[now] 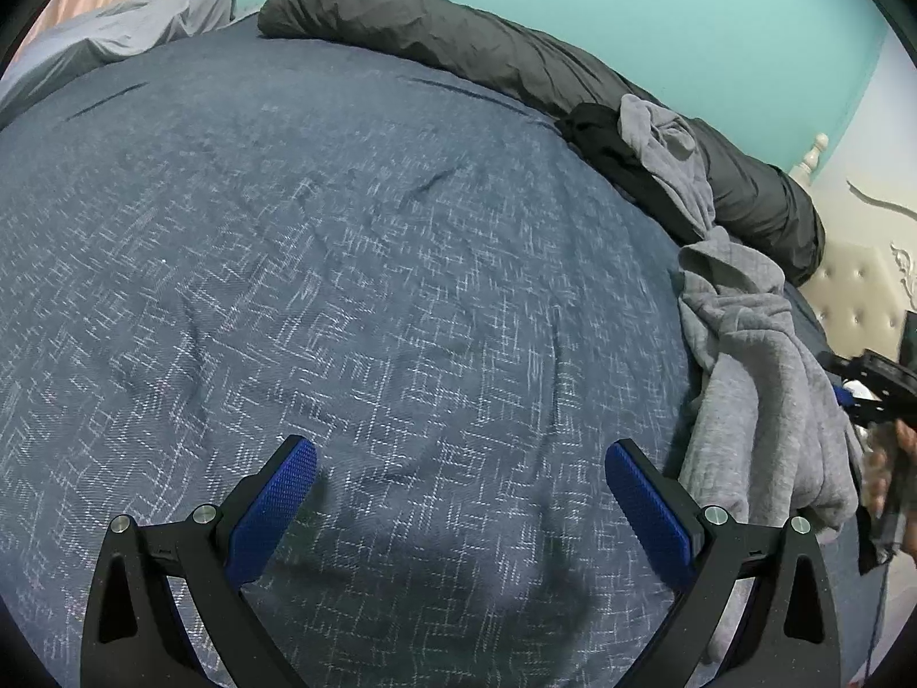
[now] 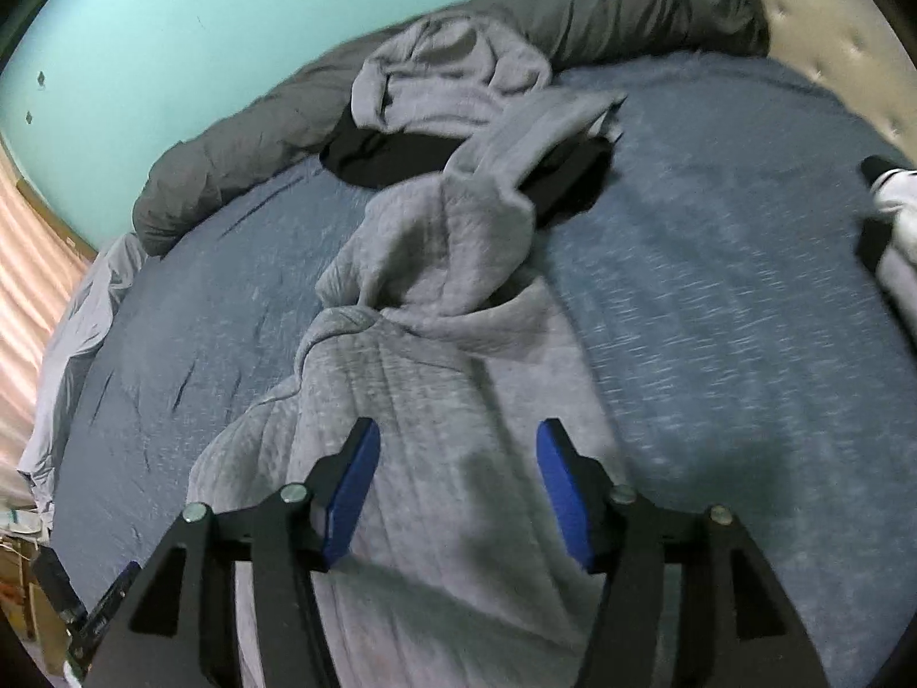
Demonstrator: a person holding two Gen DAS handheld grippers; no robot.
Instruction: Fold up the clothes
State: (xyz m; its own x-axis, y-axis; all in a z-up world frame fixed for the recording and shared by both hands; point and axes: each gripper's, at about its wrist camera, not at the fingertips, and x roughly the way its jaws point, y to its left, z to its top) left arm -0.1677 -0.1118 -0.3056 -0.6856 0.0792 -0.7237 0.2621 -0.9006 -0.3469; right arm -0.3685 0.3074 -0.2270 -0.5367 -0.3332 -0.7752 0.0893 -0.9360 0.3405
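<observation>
A crumpled grey sweatshirt-like garment (image 2: pixel 435 355) lies stretched across the blue patterned bedspread (image 2: pixel 716 286). My right gripper (image 2: pixel 458 430) hovers open just over its near end; the cloth lies below the blue pads (image 2: pixel 355 481) and they do not press on it. The same grey garment (image 1: pixel 762 378) shows at the right of the left wrist view, with the right gripper (image 1: pixel 871 384) and a hand beside it. A black garment (image 2: pixel 390 157) lies partly under the grey one's far end. My left gripper (image 1: pixel 458 450) is open wide over bare bedspread (image 1: pixel 344 229), holding nothing.
A rolled dark grey duvet (image 1: pixel 458 40) runs along the bed's far edge against a turquoise wall. A pale grey pillow (image 1: pixel 114 28) sits at the far left. A tufted cream headboard (image 2: pixel 831 28) stands at the right. A black and white object (image 2: pixel 894 218) is at the right edge.
</observation>
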